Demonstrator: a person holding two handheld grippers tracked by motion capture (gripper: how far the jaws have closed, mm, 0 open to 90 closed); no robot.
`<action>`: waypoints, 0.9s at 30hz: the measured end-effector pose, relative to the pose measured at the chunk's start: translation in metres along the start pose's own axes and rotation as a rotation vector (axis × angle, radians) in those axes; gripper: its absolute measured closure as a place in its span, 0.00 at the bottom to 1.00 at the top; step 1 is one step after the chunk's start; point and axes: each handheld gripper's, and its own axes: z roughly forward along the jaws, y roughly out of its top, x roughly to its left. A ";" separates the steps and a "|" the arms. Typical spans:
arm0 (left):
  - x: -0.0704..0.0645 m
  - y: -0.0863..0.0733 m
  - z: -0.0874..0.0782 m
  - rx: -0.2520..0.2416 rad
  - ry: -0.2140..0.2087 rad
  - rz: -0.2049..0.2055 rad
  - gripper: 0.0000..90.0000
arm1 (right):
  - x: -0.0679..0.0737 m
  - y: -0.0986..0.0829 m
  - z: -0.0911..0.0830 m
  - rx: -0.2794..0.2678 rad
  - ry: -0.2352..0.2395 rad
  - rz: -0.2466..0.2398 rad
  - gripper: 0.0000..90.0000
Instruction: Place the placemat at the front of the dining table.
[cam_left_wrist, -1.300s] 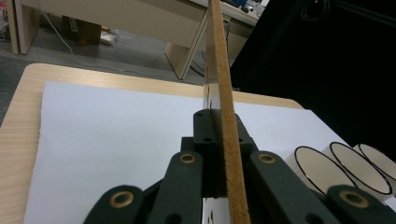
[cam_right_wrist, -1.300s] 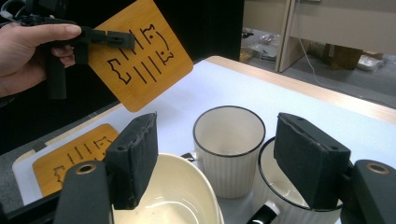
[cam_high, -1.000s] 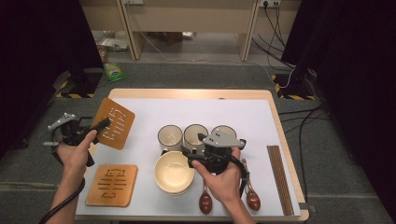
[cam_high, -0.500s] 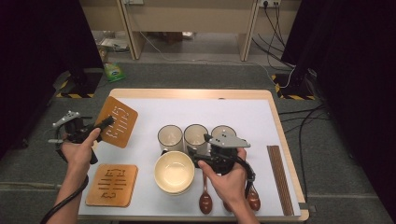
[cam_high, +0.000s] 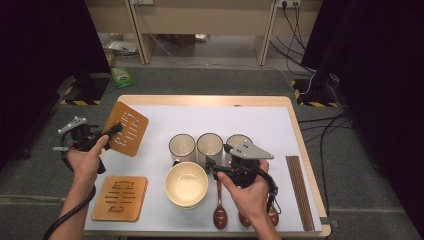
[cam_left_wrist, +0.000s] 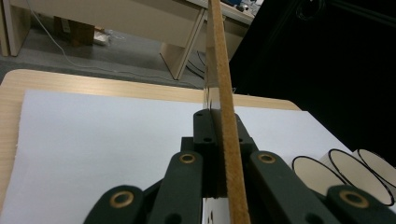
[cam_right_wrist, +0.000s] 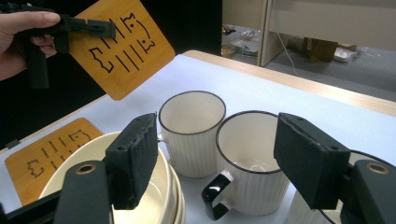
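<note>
Left claw (cam_high: 114, 130) is clamped on the edge of a square bamboo trivet with cut-out slots (cam_high: 127, 128), holding it tilted up off the white-covered wooden worktop (cam_high: 260, 112) near the left edge. In the left gripper view the board sits edge-on between the closed jaws (cam_left_wrist: 229, 116).

Right claw (cam_high: 216, 167) is spread wide, holding nothing, hovering just above the stacked cream bowls (cam_high: 186, 184) and the middle of three cream ribbed mugs with dark rims (cam_high: 210, 147). In the right gripper view the middle mug sits between the jaws (cam_right_wrist: 250, 158), not touched.

A second matching bamboo trivet (cam_high: 120, 197) lies flat at front left. Brown wooden spoons (cam_high: 219, 212) lie beside the bowls, under the right hand (cam_high: 247, 195). Dark wooden chopsticks (cam_high: 299, 190) lie along the right edge.
</note>
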 end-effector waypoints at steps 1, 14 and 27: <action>0.000 0.001 0.000 0.000 -0.002 0.000 0.96 | 0.000 0.000 0.000 0.000 0.000 0.000 0.34; 0.000 0.004 0.009 0.001 -0.007 0.007 0.96 | -0.009 -0.009 -0.007 0.004 -0.024 0.007 0.34; -0.001 0.007 0.017 -0.003 -0.006 0.013 0.96 | -0.016 -0.013 -0.012 -0.003 -0.043 0.011 0.35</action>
